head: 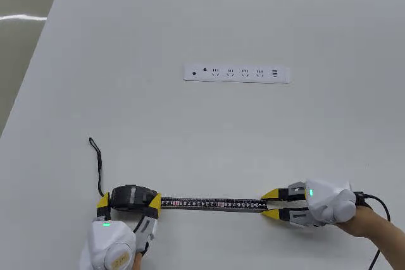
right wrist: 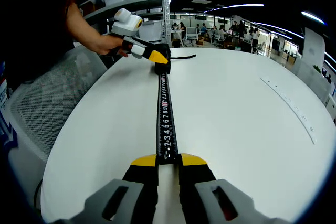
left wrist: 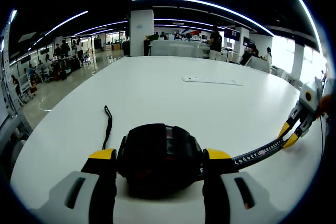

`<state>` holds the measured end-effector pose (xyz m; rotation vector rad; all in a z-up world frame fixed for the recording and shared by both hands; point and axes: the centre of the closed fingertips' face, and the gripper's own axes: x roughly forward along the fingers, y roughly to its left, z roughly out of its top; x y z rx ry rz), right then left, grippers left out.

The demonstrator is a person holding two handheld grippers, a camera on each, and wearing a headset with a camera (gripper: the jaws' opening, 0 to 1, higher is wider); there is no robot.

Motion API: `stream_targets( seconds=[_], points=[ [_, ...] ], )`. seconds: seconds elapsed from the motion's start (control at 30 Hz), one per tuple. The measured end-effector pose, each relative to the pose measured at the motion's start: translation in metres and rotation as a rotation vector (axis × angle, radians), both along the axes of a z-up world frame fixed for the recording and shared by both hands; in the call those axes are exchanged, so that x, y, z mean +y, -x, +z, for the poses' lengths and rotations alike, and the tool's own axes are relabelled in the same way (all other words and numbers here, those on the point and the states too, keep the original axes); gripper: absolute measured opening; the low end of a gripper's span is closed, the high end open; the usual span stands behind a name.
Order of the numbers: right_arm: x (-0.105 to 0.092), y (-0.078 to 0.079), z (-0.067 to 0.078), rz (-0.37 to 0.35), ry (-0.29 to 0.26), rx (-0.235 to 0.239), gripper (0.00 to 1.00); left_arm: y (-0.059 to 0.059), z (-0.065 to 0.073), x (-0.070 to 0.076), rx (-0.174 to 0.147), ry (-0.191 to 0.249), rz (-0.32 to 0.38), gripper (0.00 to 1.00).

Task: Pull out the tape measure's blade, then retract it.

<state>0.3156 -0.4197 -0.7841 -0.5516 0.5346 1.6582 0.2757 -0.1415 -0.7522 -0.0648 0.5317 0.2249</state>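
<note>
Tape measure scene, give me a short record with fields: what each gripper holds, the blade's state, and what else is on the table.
left gripper: shut on the tape measure case
right gripper: shut on the end of the blade
blade: pulled out, straight between the two grippers
wrist strap: lies loose on the table, trailing from the case
power strip: farther back, untouched

Head view is taken from above, pitched steeply down at the white table [head: 253, 131], near edge closest. Left gripper view is set low over the tabletop, close on the tape measure [left wrist: 159, 157], faced across the table. Right gripper view is sighted along the blade [right wrist: 166, 114] toward the left gripper [right wrist: 161, 59]. The power strip [head: 236, 74] is caught in all three views.
</note>
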Motion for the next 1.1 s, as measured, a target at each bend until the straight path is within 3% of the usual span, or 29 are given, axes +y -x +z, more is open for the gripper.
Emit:
stream_targets(
  seconds=[0.63, 1.1],
  points=[
    [-0.0003, 0.0014, -0.0017, 0.011, 0.014, -0.008, 0.11, 0.0018, -0.0005, 0.0000, -0.007, -0.008, 0.037, 0.63],
    [-0.0016, 0.0013, -0.0014, 0.014, 0.026, -0.021, 0.11, 0.0020, -0.0023, -0.0003, 0.014, 0.000, 0.029, 0.61]
  ],
)
